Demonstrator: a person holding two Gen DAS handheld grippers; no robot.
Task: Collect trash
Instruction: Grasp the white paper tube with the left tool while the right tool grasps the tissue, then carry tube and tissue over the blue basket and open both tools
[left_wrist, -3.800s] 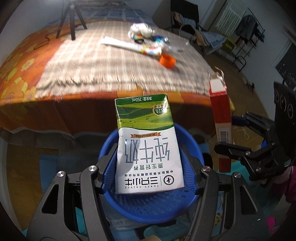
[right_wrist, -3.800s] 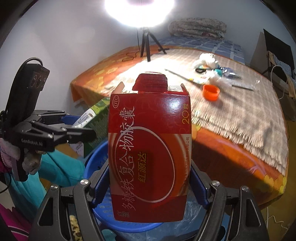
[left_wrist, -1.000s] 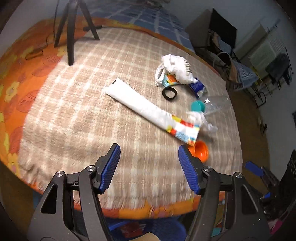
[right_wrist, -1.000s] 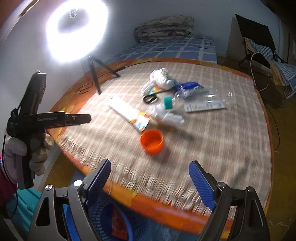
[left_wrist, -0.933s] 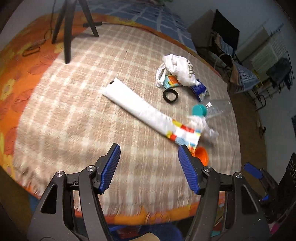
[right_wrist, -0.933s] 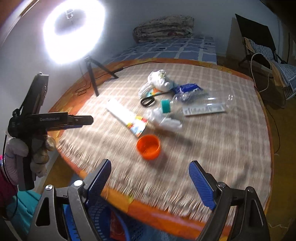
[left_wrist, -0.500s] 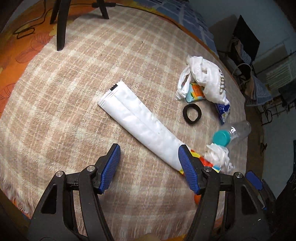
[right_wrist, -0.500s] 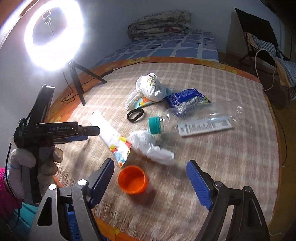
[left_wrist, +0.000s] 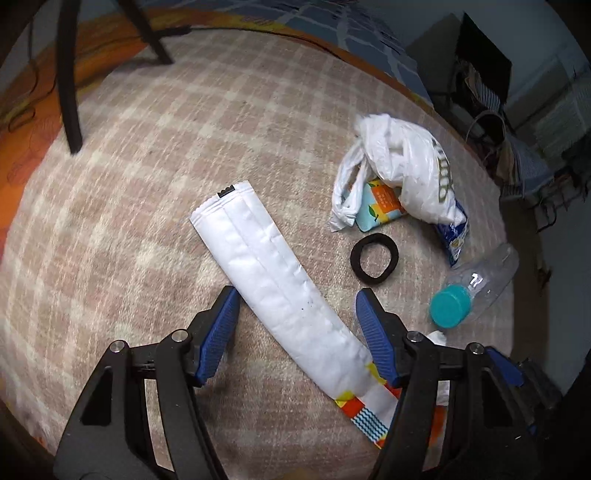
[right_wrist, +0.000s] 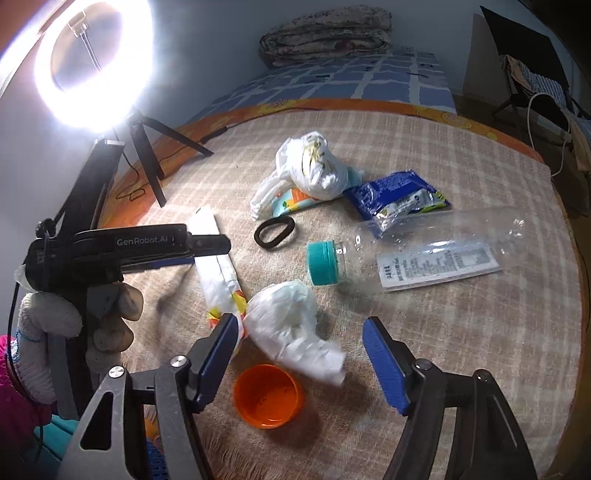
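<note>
Both grippers open over trash
Left gripper (left_wrist: 295, 314) straddles the white pouch (left_wrist: 273, 280), lying far-left to near-right; right gripper (right_wrist: 299, 336), jaws just narrowing, frames the tissue (right_wrist: 291, 325); "GenRobot.AI" legible.

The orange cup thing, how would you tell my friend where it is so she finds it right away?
Start at the checked blanket on the bed and come to its near, fringed edge. There, just in front of the right hand-held gripper, an orange cup stands open side up beside a crumpled white tissue. It is the only round, bright orange thing; everything near it is white, clear or blue.
</note>
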